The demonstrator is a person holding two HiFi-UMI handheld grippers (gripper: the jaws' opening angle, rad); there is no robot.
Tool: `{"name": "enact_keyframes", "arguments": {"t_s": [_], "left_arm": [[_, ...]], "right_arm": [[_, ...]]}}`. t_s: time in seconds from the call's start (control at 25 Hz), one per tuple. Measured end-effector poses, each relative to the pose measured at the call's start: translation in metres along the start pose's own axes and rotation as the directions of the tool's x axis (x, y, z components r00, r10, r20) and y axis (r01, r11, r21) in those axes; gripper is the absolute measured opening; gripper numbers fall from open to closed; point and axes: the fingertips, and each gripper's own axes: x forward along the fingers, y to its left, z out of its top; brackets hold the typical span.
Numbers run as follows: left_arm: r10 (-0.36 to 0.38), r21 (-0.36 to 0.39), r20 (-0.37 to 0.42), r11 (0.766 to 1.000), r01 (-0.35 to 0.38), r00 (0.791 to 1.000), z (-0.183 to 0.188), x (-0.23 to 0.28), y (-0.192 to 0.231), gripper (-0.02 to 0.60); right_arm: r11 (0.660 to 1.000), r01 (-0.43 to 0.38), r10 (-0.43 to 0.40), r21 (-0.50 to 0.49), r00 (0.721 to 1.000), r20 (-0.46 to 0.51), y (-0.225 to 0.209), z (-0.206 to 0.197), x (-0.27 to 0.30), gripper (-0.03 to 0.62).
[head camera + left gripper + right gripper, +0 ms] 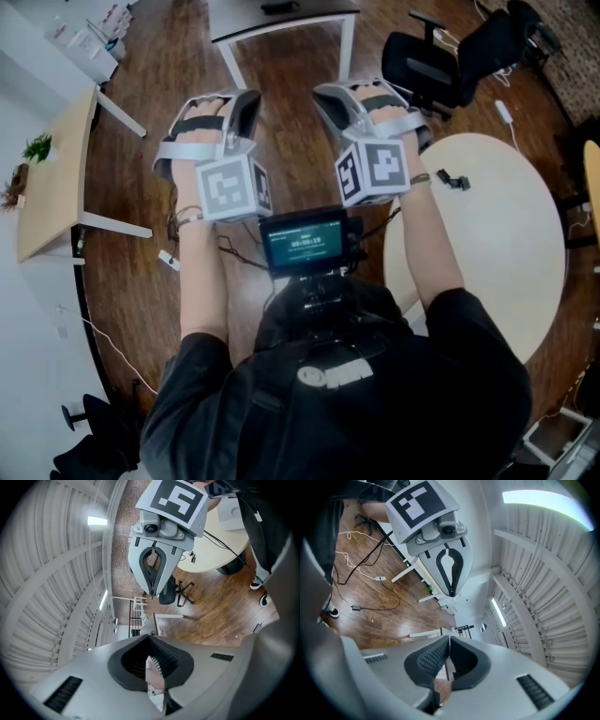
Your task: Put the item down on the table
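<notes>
Item first: you had none in either grip, and I couldn't tell you where the item was. Your left gripper (150, 636) was pressed together, ribbed pads meeting at the tips, with only floor and distant furniture showing through the slot behind them. Same story on your right gripper (449, 638): jaws closed tip to tip, pinching nothing, touching nothing.

You held both up in the air, side by side and angled in toward each other, so each camera caught the other's closed nose and its marker cube (234, 187).

Just beyond your right gripper's outer side sat the round table (506, 244), pale and mostly bare, and on its near edge, close to your right wrist, lay a small dark object (453, 178). It was too small to make out, so I couldn't say whether that was the thing you were meant to set down.

From the head view your hands were hidden under the gripper shells, and the jaw tips were hard to pick out against the wooden floor (281, 66). The table ran off the right edge. Ahead of the right gripper stood a black office chair (441, 61), partly cut off at the top. Between your forearms, a small screen (305, 242) glowed, its text too fine to read.
</notes>
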Motion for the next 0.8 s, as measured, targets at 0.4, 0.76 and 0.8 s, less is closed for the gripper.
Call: {"name": "enact_keyframes", "arguments": {"t_s": [0.4,0.76,0.8], "left_arm": [[0.004,-0.011,-0.013,1.000,-0.005,1.000,-0.006,0.001,-0.002,0.002],[-0.012,-0.027,-0.049,1.000,0.011,0.999,-0.028,0.019,-0.022,0.002],[-0.014,-0.033,-0.048,0.999,0.012,0.999,-0.029,0.020,-0.022,0.002]], "right_arm": [[1.000,0.015,-0.015,0.003,1.000,0.004,0.000,-0.001,0.002,0.018],[0.999,0.023,-0.022,0.049,0.999,-0.030,0.003,-0.016,0.013,0.012],[0.998,0.019,-0.017,0.052,0.999,-0.029,0.004,-0.016,0.014,0.012]]}}
